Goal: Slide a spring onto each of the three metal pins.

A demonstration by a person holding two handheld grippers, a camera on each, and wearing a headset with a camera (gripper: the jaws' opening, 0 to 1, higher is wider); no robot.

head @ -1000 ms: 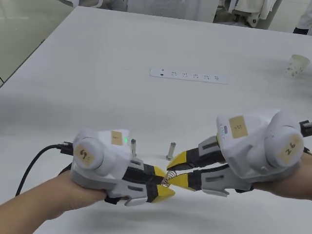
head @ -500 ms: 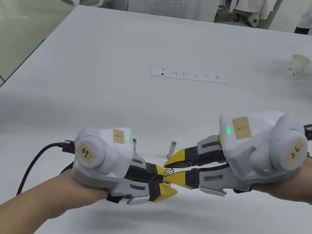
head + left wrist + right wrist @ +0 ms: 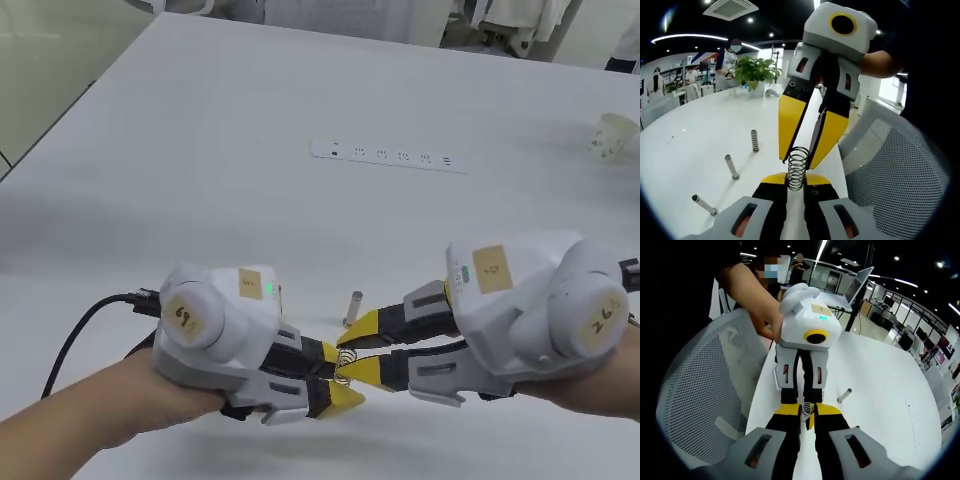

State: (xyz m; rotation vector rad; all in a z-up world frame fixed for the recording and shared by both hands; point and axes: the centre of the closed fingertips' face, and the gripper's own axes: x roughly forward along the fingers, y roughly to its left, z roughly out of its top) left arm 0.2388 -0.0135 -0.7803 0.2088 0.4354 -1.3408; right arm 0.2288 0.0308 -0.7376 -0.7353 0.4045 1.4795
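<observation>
A small metal spring (image 3: 345, 362) hangs between the two grippers just above the white table (image 3: 200, 180). My left gripper (image 3: 335, 385) is shut on its lower end (image 3: 796, 172). From the opposite side my right gripper (image 3: 357, 353) closes its yellow jaws on the other end (image 3: 805, 415). Beyond them stand three pins: one wearing a spring (image 3: 754, 140), a bare upright one (image 3: 731, 167), and a bare one that looks tilted (image 3: 704, 205). One pin (image 3: 353, 308) stands just behind the jaws, the same pin (image 3: 844, 395) beside the left gripper.
A white power strip (image 3: 388, 156) lies mid-table and a paper cup (image 3: 612, 134) stands at the far right. A black cable (image 3: 80, 330) trails from the left gripper. A mesh chair (image 3: 895, 170) is close behind. People and a plant (image 3: 754, 72) are far off.
Both grippers have stayed tip to tip on the spring, with only a slight drift; the jaw gaps look unchanged.
</observation>
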